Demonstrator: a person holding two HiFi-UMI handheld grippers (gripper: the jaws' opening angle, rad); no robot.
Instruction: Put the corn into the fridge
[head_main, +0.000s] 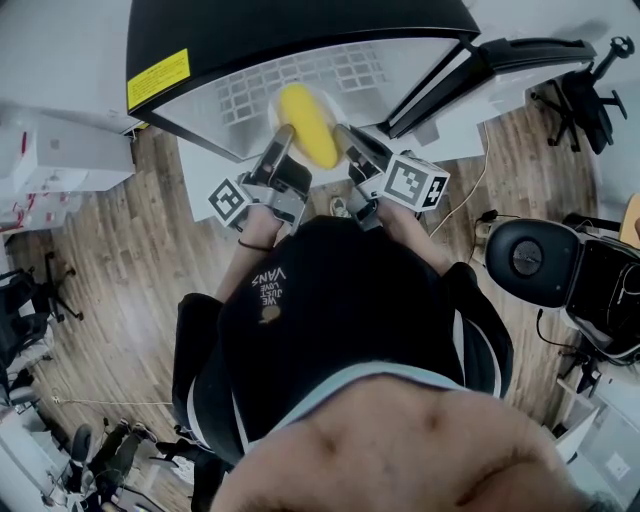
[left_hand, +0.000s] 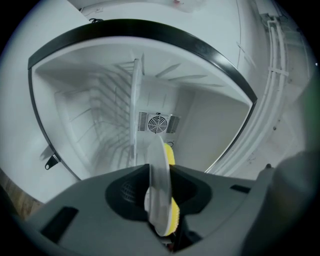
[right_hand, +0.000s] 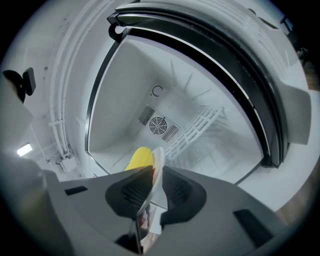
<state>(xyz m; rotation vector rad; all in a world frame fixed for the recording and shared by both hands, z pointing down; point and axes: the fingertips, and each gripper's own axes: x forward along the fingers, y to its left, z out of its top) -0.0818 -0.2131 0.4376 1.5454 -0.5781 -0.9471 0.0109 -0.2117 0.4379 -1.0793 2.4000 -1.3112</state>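
Corn (head_main: 308, 125) on a plate (left_hand: 159, 187), long axis toward the fridge (head_main: 300, 30) interior

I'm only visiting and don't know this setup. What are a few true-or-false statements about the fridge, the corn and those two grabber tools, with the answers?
1. The fridge has its door open. True.
2. The corn is green. False: it is yellow.
3. The corn lies on a plate. True.
4. Only the left gripper holds the plate. False: the right gripper is clamped on the plate's rim too, one on each side.
5. The fridge is packed with food. False: only a wire rack and a fan vent show inside.
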